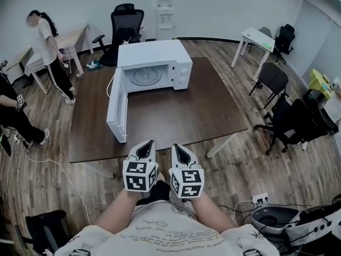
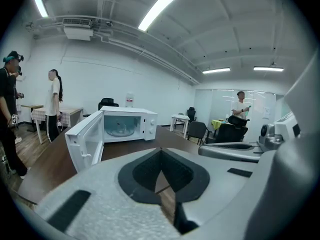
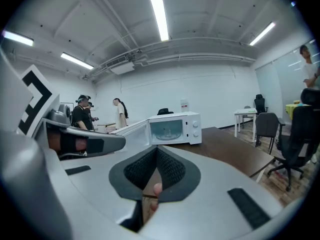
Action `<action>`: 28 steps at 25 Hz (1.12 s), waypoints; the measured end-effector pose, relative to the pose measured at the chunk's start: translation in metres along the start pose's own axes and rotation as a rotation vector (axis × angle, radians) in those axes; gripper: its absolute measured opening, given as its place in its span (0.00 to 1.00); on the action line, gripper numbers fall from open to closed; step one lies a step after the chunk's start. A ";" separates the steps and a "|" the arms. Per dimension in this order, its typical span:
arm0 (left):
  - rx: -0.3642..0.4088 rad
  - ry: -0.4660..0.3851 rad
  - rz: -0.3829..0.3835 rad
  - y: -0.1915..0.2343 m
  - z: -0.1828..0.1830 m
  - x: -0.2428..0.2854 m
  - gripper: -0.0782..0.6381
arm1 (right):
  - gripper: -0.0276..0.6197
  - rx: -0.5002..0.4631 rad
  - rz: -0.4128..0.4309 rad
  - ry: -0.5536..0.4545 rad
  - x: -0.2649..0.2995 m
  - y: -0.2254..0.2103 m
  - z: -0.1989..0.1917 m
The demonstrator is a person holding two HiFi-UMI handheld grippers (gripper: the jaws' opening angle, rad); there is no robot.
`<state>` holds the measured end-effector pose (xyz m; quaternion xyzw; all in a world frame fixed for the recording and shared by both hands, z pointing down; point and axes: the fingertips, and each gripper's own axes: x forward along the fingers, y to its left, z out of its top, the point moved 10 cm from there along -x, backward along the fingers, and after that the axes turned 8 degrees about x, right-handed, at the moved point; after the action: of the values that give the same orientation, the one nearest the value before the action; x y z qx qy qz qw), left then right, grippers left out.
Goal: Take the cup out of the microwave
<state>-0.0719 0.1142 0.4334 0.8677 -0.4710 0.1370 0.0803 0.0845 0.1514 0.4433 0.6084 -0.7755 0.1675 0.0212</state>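
Far beyond both closed jaws, microwave [image 1: 152, 53] stands open.

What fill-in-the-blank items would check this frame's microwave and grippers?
The microwave on the table has its door ____.
The door is hinged on the person's ____ side.
The left gripper and the right gripper each hold ____.
Missing words: open; left; nothing.

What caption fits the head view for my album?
Left gripper and right gripper shut, facing the open white microwave on the brown table.
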 end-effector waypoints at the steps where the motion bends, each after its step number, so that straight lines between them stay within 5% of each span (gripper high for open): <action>1: -0.007 0.002 0.002 0.005 0.001 0.007 0.13 | 0.06 -0.005 0.002 0.003 0.008 0.000 0.001; 28: -0.106 -0.004 0.044 0.149 0.066 0.212 0.13 | 0.06 -0.086 0.046 0.068 0.254 -0.050 0.086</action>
<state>-0.0764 -0.1526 0.4387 0.8520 -0.4966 0.1117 0.1223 0.0808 -0.1213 0.4339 0.5827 -0.7947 0.1550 0.0701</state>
